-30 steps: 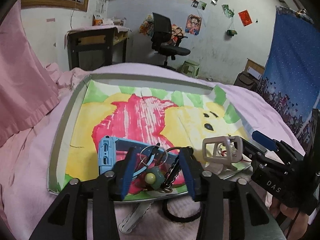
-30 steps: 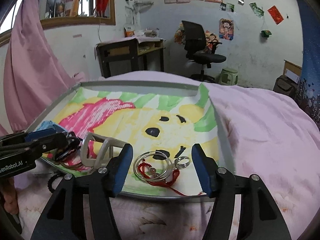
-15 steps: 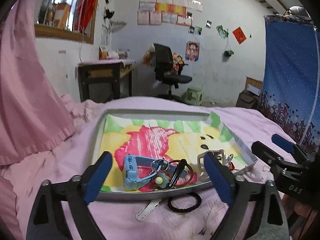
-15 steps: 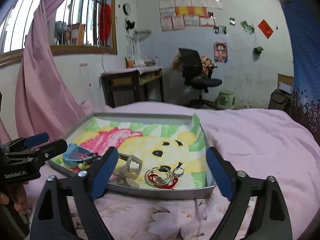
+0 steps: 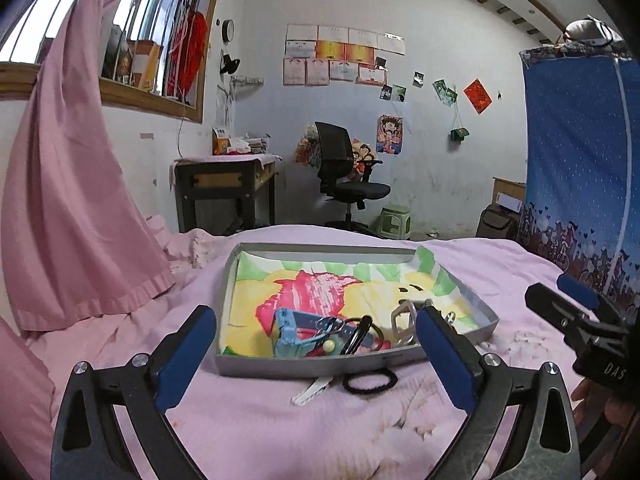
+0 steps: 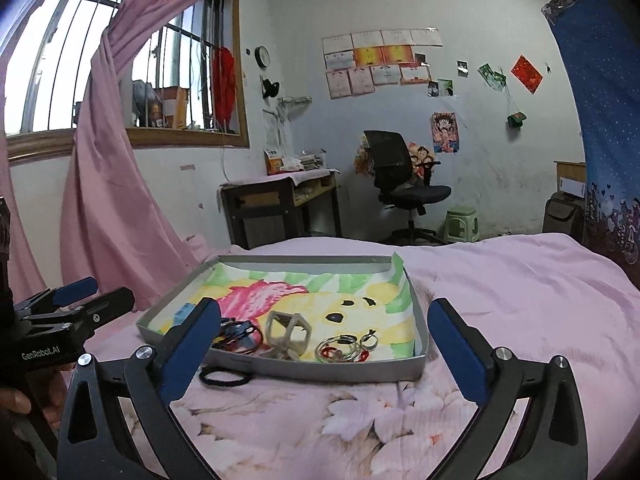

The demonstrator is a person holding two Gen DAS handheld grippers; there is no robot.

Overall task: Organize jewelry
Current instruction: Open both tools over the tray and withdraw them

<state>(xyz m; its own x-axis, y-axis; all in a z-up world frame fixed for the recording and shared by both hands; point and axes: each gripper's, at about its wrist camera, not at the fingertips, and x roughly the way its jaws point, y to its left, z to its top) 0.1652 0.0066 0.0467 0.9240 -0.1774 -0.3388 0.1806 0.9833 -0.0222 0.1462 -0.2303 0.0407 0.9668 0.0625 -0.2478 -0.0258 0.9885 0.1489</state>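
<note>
CHANGE: you pull both tools back from the tray (image 5: 320,366) | LEFT tool (image 5: 316,356): jaws opening, empty | RIGHT tool (image 6: 324,352): jaws opening, empty | JEWELRY: rings (image 6: 344,350) and blue watch (image 5: 290,330) lie in tray on bed | LEFT OUT: black hair tie (image 5: 370,382), maybe next.

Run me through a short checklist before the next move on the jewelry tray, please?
1. Left gripper empty, jaws opening: ok.
2. Right gripper empty, jaws opening: ok.
3. Silver rings inside the tray: ok.
4. Blue watch inside the tray: ok.
5. Black hair tie inside the tray: not ok, it lies on the pink bedspread.
6. White strip inside the tray: not ok.
</note>
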